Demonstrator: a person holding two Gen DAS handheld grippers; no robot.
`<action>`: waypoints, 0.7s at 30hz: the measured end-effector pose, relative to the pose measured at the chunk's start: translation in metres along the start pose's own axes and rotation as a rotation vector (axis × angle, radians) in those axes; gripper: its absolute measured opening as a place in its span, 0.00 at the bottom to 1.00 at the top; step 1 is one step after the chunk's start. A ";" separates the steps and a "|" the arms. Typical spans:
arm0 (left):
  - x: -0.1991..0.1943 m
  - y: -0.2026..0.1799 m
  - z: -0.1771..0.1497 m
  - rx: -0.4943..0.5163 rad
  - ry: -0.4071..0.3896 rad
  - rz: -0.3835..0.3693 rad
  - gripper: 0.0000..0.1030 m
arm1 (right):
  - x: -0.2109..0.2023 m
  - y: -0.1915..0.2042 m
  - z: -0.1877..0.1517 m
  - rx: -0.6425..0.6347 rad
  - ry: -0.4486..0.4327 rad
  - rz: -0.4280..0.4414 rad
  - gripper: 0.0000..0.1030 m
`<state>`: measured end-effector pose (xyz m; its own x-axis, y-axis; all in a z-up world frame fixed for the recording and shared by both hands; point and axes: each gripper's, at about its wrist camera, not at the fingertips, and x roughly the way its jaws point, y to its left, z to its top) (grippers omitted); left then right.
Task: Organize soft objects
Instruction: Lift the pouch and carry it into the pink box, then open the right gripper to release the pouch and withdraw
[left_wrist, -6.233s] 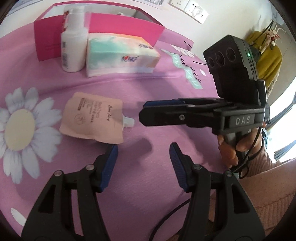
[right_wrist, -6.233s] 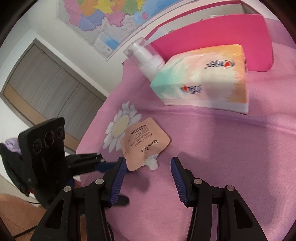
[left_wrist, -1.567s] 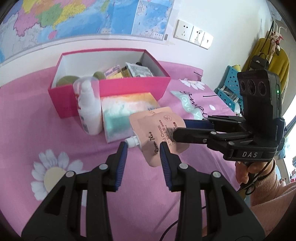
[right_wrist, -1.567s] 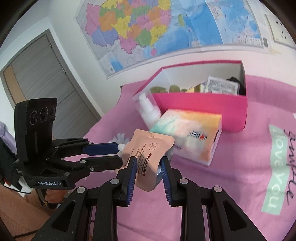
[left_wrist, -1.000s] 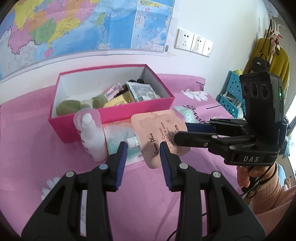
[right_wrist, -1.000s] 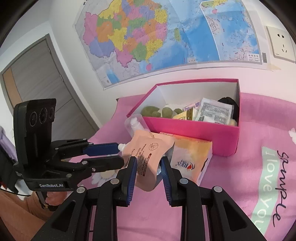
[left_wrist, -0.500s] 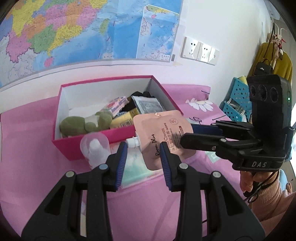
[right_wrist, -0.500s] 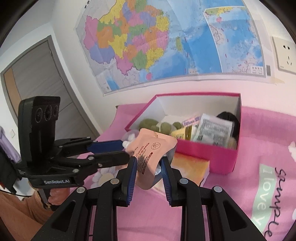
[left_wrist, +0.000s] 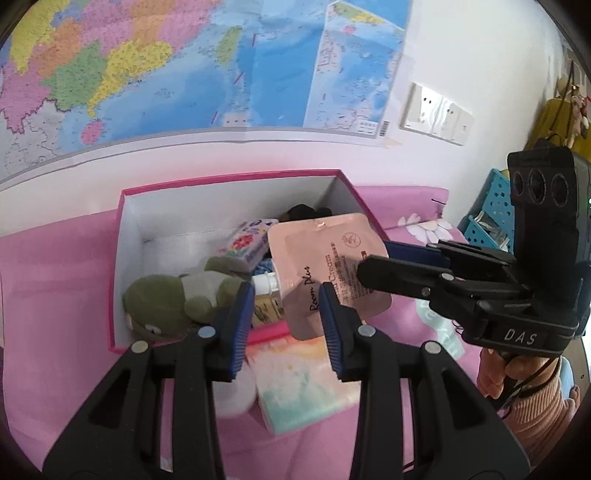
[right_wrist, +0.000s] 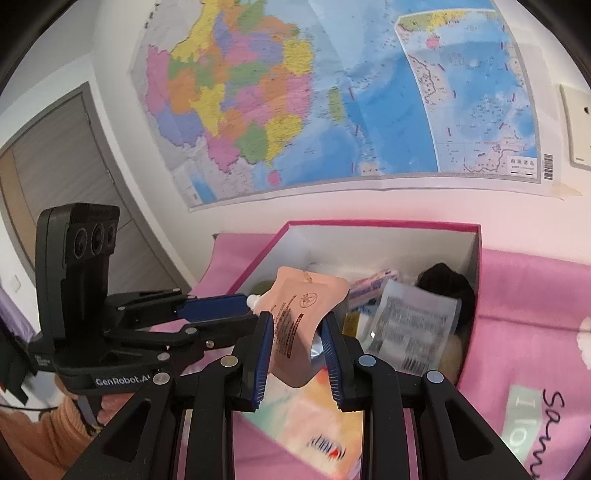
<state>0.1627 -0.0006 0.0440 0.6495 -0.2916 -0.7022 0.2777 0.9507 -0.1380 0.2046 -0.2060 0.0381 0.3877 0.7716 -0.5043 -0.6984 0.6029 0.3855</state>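
Pouch (right_wrist: 295, 317) hangs mid-frame, pinched by right gripper (right_wrist: 297, 345) jaws, left gripper (left_wrist: 286, 314) jaws loosely astride steadying it above box (left_wrist: 122, 266).

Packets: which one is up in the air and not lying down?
The peach cream pouch with the white spout. The right tool pinches it in the air. The tissue pack lies on the cloth, and the silver sachet lies in the pink box.

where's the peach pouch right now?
In the air, pinched between the right gripper's pads: the peach pouch hangs over the near edge of the pink box, above the tissue pack, with the left gripper alongside.
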 end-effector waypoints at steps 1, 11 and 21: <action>0.005 0.003 0.003 -0.007 0.006 0.008 0.36 | 0.004 -0.003 0.004 0.006 -0.001 -0.006 0.27; 0.046 0.024 0.019 -0.064 0.085 0.036 0.36 | 0.050 -0.030 0.021 0.068 0.041 -0.044 0.27; 0.029 0.030 0.011 -0.073 0.024 0.084 0.53 | 0.058 -0.034 0.017 0.059 0.031 -0.098 0.42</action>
<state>0.1976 0.0185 0.0267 0.6512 -0.2088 -0.7296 0.1704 0.9771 -0.1274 0.2611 -0.1786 0.0087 0.4332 0.7020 -0.5653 -0.6209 0.6870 0.3774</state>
